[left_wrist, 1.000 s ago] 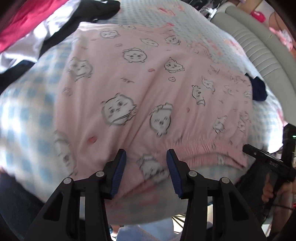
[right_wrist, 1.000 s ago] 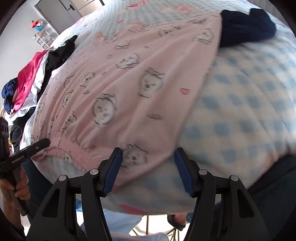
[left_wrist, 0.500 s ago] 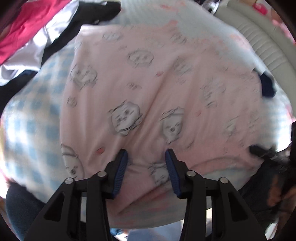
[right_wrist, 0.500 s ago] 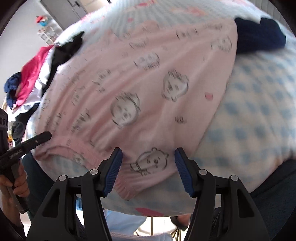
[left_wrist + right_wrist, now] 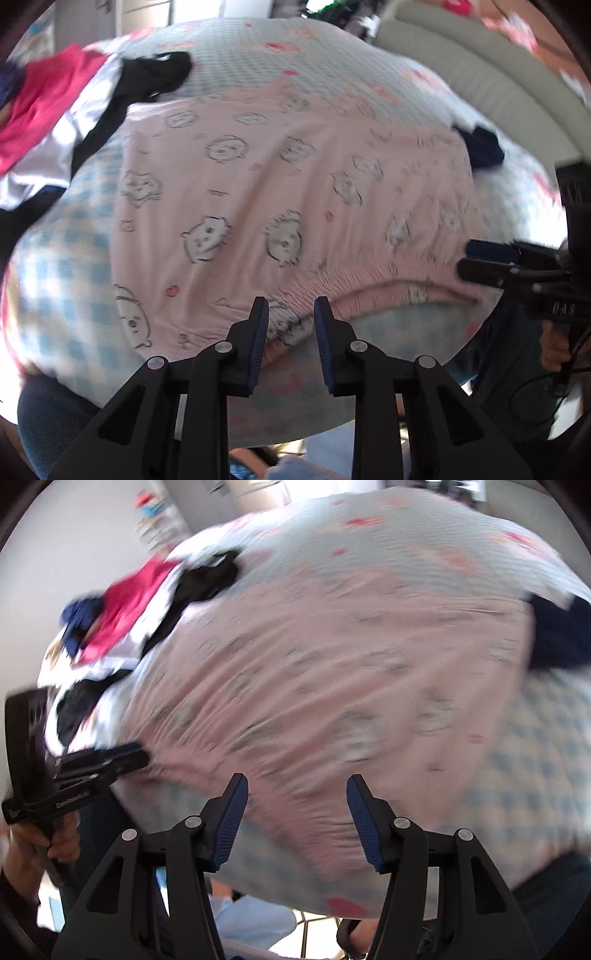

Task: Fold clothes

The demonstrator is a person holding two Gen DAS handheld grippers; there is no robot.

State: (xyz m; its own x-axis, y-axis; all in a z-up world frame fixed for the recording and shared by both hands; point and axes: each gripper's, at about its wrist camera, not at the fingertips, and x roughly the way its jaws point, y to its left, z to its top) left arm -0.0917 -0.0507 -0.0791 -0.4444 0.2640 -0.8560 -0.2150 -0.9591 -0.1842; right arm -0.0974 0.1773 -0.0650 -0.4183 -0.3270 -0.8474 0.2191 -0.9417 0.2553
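A pink garment printed with cartoon animals (image 5: 288, 192) lies spread on the bed, its elastic waistband (image 5: 369, 280) nearest me. My left gripper (image 5: 290, 325) is at the waistband's left end, its jaws narrowed with a fold of pink cloth between them. My right gripper (image 5: 295, 812) is open over the waistband's right end; it also shows in the left wrist view (image 5: 506, 258). The right wrist view is blurred. The garment shows there too (image 5: 351, 686).
A pile of red, white, black and navy clothes (image 5: 55, 110) lies at the bed's left. A dark navy item (image 5: 480, 147) sits by the garment's far right corner. The bed has a blue checked cover (image 5: 55, 258). A grey padded headboard (image 5: 480, 74) stands at right.
My left gripper's jaws have narrowed around the waistband cloth. Both views have pulled back and up from the bed, and the waistband edge has lifted and bunched.
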